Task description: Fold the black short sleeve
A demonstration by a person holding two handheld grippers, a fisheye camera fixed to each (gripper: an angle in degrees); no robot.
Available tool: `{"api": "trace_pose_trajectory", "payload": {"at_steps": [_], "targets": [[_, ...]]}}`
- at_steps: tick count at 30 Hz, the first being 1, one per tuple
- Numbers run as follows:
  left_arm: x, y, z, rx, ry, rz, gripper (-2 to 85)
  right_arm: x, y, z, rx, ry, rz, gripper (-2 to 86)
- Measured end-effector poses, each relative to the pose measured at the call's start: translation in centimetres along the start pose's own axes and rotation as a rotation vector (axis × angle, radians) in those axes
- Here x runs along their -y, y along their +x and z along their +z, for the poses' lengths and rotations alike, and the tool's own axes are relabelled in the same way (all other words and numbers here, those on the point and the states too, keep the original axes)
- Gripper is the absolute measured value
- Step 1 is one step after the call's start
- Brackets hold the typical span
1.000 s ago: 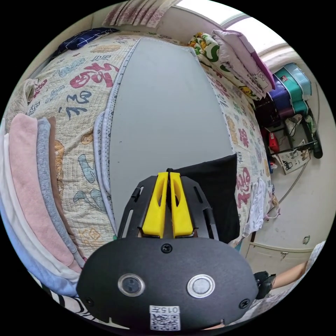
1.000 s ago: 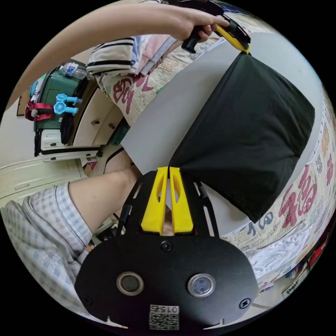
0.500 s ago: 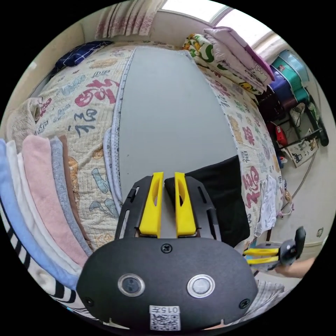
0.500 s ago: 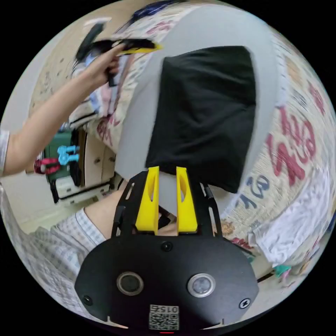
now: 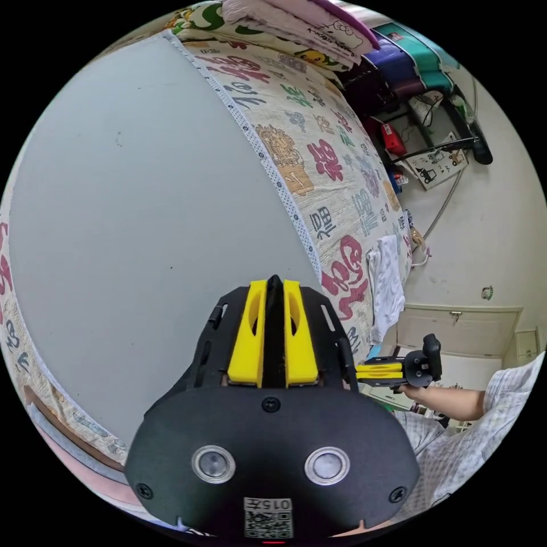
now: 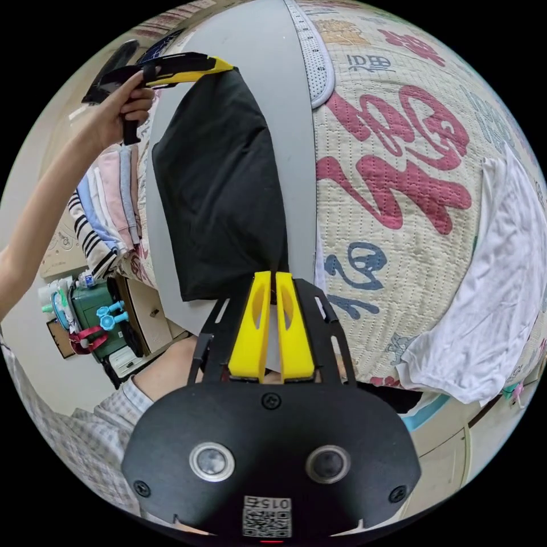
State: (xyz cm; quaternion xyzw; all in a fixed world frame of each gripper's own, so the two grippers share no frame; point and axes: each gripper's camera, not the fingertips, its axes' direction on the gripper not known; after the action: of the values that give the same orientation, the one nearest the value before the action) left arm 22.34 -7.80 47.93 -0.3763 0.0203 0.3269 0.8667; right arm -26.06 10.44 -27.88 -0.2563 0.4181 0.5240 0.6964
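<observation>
The folded black short-sleeve shirt (image 6: 222, 188) hangs stretched between my two grippers over the grey mat (image 6: 268, 57). In the right gripper view, the left gripper (image 6: 225, 64) pinches its upper corner at the top left, held by a hand. My right gripper (image 6: 272, 275) has its jaws closed on the lower corner. In the left gripper view, my left gripper (image 5: 274, 282) is shut with a strip of black cloth (image 5: 274, 330) between its yellow jaws. The right gripper (image 5: 360, 370) is low at the right, beside the bed's edge.
The grey mat (image 5: 142, 199) lies on a printed quilt (image 5: 319, 154). A white garment (image 6: 490, 296) hangs over the bed's side. A stack of folded clothes (image 6: 108, 199) sits beyond the shirt. Folded bedding (image 5: 273, 23) and storage boxes stand at the far end.
Half a second ago both grippers were open and the shirt lay flat on the mat. Both have now closed on shirt corners and lifted it, and both cameras have swung.
</observation>
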Motion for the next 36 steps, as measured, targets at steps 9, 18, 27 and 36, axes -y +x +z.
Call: {"api": "trace_pose_trajectory", "payload": {"at_steps": [9,18,27,36], "targets": [[-1.3,-1.2,1.3,0.129,0.034,-0.072,4.2,4.7,1.1,-2.0,0.031,-0.019,0.036,4.5],[-22.6,-10.3,-7.5,0.148,0.382,-0.355,11.3,11.9,3.5,-11.5,0.064,0.184,-0.027,9.2],[-34.8,-16.6,-1.1,0.064,0.412,-0.395,17.0,26.8,0.0,-10.0,0.108,0.235,-0.199,13.3],[-40.1,-21.3,1.9,-0.015,0.507,-0.341,13.7,27.9,4.2,-2.8,0.078,0.149,-0.191,12.9]]}}
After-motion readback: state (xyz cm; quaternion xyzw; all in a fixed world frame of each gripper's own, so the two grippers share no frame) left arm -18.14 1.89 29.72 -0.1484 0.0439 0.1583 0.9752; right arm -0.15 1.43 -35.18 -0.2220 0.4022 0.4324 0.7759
